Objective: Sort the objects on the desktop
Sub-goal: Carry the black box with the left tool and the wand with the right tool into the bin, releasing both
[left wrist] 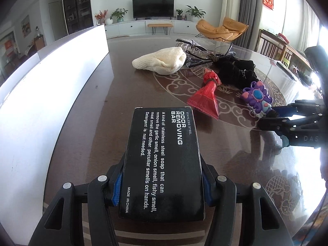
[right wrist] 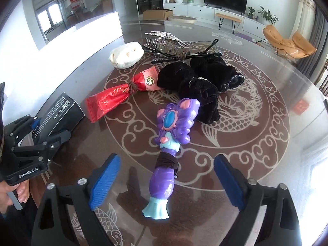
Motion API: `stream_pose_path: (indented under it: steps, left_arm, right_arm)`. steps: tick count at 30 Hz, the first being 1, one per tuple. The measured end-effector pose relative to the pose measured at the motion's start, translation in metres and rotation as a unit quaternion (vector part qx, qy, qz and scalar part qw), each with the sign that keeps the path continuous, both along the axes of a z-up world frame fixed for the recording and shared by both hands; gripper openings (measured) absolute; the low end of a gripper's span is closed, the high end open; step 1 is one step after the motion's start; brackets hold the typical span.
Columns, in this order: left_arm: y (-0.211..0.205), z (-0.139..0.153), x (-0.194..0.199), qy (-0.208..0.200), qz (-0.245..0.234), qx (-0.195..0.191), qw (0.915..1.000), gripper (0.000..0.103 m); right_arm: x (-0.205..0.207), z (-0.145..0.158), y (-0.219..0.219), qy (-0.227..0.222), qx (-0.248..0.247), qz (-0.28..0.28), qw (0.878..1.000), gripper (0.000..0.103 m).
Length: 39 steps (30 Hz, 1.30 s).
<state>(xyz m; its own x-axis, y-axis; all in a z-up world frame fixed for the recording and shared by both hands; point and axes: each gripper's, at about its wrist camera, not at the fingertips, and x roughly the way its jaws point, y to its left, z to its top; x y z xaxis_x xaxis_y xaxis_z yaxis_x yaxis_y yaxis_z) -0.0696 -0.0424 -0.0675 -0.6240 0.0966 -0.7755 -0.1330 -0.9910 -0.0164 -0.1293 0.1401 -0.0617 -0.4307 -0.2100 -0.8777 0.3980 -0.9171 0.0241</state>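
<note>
A black box [left wrist: 162, 153] printed "odor removing bar" sits between the blue pads of my left gripper [left wrist: 162, 184], which is shut on its two long sides just above the dark table. The right wrist view shows the same box [right wrist: 59, 112] in the left gripper [right wrist: 47, 131] at the far left. A purple and teal toy wand [right wrist: 176, 121] lies on the table, its handle running between the fingers of my right gripper [right wrist: 167, 164]. Those blue pads [right wrist: 106, 176] stand wide of the handle without touching it. From the left wrist, the wand [left wrist: 257, 98] and right gripper [left wrist: 268, 115] appear at the right.
A red foil packet [right wrist: 114, 96], a black velvet cloth [right wrist: 201, 82], a cream knit hat [right wrist: 126, 55], a silver hair comb [right wrist: 164, 39] and black glasses [right wrist: 184, 57] lie on the round patterned glass table [right wrist: 256, 164]. A white panel [left wrist: 51, 94] runs along the left.
</note>
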Motion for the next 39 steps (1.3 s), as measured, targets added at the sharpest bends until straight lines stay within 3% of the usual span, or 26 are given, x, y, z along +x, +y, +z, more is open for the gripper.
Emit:
stream_pose_path:
  steps: [1,3,9,14,19,22,25,29,36,38,39]
  left_arm:
    - [-0.001,0.0,0.003,-0.001,0.002,0.006,1.0,0.058]
    - [-0.006,0.002,0.011,-0.003,0.009,0.026,0.9996,0.057]
    - [-0.017,0.043,0.033,0.045,0.02,0.06,0.997,0.057]
    - [-0.044,0.094,0.045,0.089,0.039,0.085,0.9917,0.057]
    - [-0.11,0.136,0.044,0.115,0.091,0.087,0.9853,0.058]
    - [-0.163,0.141,0.035,0.111,0.141,0.06,0.982,0.058]
    - [-0.217,0.13,0.018,0.078,0.19,0.041,0.9778,0.057]
    - [-0.271,0.104,0.001,0.027,0.242,0.017,0.9697,0.057]
    - [-0.295,0.065,-0.01,-0.036,0.269,0.0,0.9626,0.059]
    - [-0.294,0.071,-0.006,-0.017,0.277,-0.004,0.9606,0.071]
    - [-0.291,0.074,-0.003,-0.006,0.283,-0.013,0.9589,0.077]
  right_arm:
    - [0.0,0.0,-0.003,0.007,0.012,0.002,1.0,0.037]
    - [-0.001,0.0,-0.005,0.005,0.02,0.003,1.0,0.023]
    - [0.003,0.043,-0.004,0.038,-0.033,-0.007,0.999,0.022]
    - [-0.004,0.093,-0.034,0.071,-0.069,0.019,0.995,0.022]
    - [-0.016,0.142,-0.1,0.093,-0.14,0.07,0.983,0.022]
    - [-0.025,0.155,-0.16,0.084,-0.182,0.11,0.973,0.022]
    - [-0.03,0.153,-0.227,0.071,-0.203,0.153,0.965,0.022]
    - [-0.032,0.13,-0.308,0.034,-0.206,0.198,0.958,0.022]
    - [-0.026,0.068,-0.376,-0.029,-0.157,0.229,0.96,0.023]
    - [-0.025,0.062,-0.375,-0.027,-0.145,0.228,0.963,0.032]
    - [-0.024,0.062,-0.371,-0.019,-0.147,0.225,0.963,0.05]
